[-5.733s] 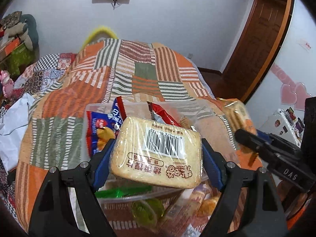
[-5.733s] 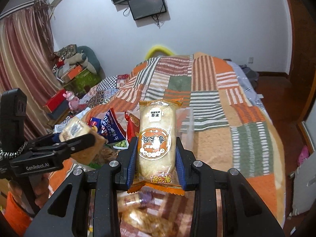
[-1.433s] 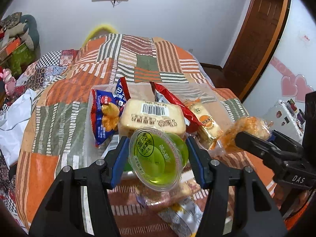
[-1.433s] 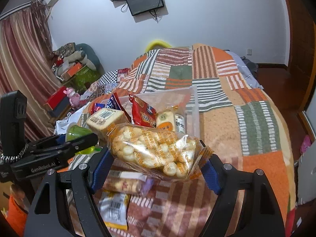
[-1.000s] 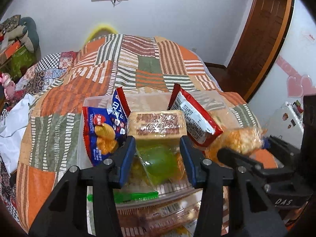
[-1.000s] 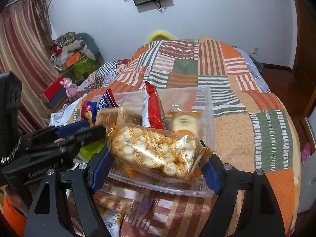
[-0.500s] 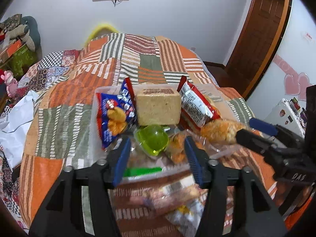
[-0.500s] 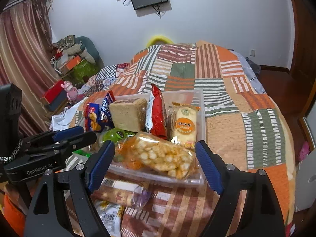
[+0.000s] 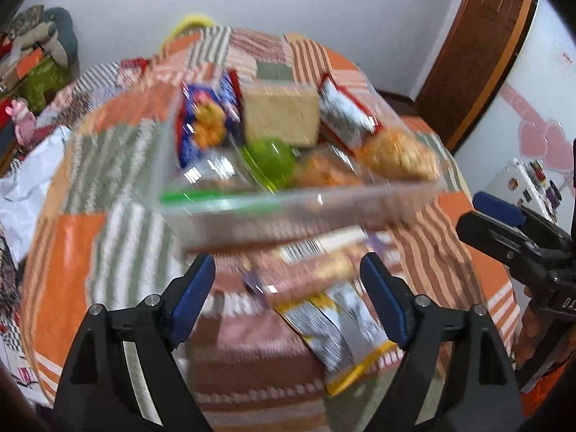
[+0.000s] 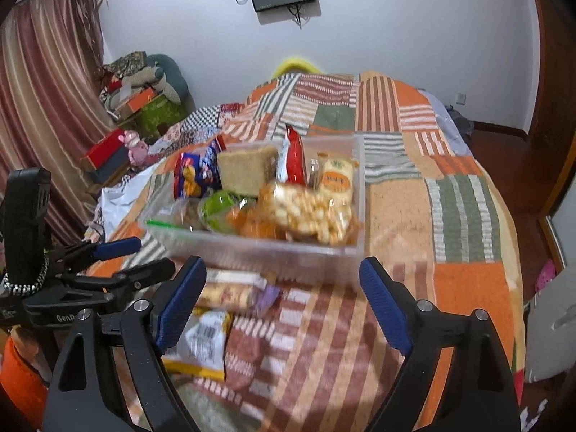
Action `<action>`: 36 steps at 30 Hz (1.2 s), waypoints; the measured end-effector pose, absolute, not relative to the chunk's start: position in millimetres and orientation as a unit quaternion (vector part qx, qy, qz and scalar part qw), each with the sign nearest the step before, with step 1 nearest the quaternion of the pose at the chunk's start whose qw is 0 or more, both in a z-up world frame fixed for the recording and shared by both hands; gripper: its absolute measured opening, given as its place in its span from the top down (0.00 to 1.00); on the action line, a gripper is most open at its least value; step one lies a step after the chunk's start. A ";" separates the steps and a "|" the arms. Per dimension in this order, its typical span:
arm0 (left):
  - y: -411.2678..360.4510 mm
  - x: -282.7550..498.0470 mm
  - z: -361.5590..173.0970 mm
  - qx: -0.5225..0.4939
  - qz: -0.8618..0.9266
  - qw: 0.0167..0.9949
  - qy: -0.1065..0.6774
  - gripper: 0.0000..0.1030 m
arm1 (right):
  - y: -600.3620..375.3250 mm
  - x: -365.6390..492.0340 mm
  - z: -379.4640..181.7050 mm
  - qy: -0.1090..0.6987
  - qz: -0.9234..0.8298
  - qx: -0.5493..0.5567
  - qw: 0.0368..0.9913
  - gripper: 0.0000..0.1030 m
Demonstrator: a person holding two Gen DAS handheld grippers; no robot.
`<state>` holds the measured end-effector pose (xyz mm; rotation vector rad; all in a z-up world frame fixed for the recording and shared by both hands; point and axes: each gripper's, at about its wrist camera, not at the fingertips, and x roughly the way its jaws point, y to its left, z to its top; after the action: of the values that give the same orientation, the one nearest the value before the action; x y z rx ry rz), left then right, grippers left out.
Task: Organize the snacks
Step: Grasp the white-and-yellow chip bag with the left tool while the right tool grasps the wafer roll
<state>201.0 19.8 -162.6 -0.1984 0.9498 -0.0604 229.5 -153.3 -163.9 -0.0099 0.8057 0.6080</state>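
The clear rectangular plastic bin (image 10: 345,252) sits on the orange, green and brown patchwork bedspread (image 10: 464,198), and it now holds two more snacks than a moment ago. The round green jelly cup (image 9: 268,160), clamped in the left gripper (image 9: 288,293) just over a second back, lies at the front of the bin below the tan rectangular cake block (image 9: 280,113). The clear bag of puffed corn balls (image 10: 306,212), which the right gripper (image 10: 282,300) carried, rests along the bin's front right, beside the upright pale rice-cracker packet (image 10: 336,180).

Both grippers have drawn back toward the near side of the bin. The left gripper's jaws have just been opening and stand spread with nothing between them; the right gripper's jaws have also widened a little and are likewise empty.

Two snacks still lie loose on the bedspread in front of the bin: a long clear-wrapped biscuit packet (image 10: 234,293) and, nearer the cameras, a yellow-edged silver packet (image 9: 334,334). Judging by this, the sorting is well along, and these two are probably next. The left view is blurred, so fine details there are uncertain.
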 end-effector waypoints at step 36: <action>73.6 176.4 -204.1 -0.121 0.015 0.869 0.479 0.56 | -96.7 224.9 -219.1 0.457 0.367 -0.013 0.810 0.66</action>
<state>176.4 73.6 -204.1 -0.2526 1.0026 0.0317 224.9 -96.7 -219.1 -0.0286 0.9768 0.7844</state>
